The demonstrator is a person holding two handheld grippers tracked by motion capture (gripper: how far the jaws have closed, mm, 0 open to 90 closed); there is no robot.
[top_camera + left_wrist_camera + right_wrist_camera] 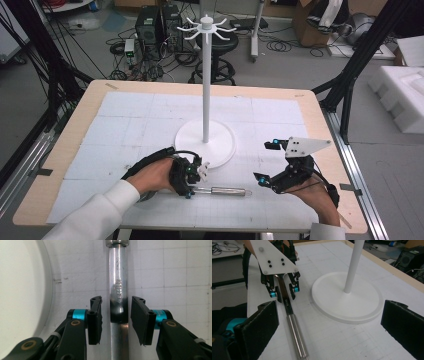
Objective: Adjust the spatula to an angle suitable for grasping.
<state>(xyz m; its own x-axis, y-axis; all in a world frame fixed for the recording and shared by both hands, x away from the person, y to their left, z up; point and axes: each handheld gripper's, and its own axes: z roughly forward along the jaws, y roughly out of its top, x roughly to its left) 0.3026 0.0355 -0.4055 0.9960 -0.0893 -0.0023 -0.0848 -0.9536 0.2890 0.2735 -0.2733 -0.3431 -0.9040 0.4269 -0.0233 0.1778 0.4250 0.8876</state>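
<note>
Black padded jaws of the left gripper (116,320) rise at the bottom centre of the left gripper view, straddling the flat neck of a long polished steel utensil (118,290) that lies on the white gridded mat (175,270). Slim gaps show between pads and metal on both sides, so the jaws are spread and pinch nothing yet. In the high view that gripper (192,176) sits at lower centre-left, over the utensil's thin end, while the round cylindrical handle (227,191) runs to the right along the mat. Just above it stands the round white base (205,142) of a tall white hook stand whose pole (206,75) climbs to the top of the frame. At lower right, the right gripper (268,162) hovers with jaws wide apart, holding nothing, well clear of the handle. Judging from here, the smooth narrow neck could slip or roll between the pads if they close off-centre, and the heavier handle may droop and swing on lifting, knocking the stand's base.
</note>
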